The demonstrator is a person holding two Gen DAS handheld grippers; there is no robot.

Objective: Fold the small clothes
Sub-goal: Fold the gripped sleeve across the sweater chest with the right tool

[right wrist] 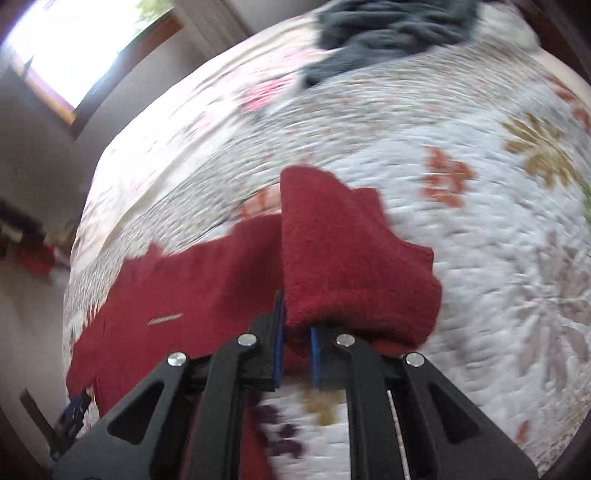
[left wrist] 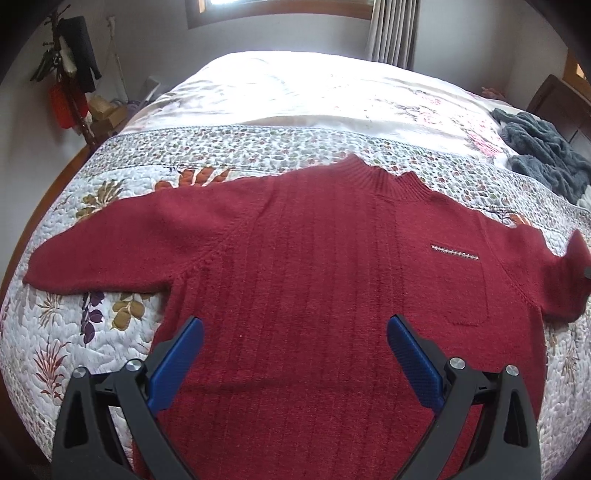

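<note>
I had the red sweater (left wrist: 314,266) spread flat on the quilted bed (left wrist: 92,332). My left gripper (left wrist: 295,354) hung wide apart above its lower body; my right gripper (right wrist: 297,332) pinched the sleeve (right wrist: 343,258), lifted.

- A bed (left wrist: 295,110) with a floral quilt fills the room ahead of the left claw (left wrist: 295,354).
- A bright window (left wrist: 280,7) and grey curtain (left wrist: 393,33) lie beyond.
- A coat stand (left wrist: 70,77) stands far left against the pale wall (left wrist: 147,44).
- A dark wooden headboard (left wrist: 554,99) stands far right.
</note>
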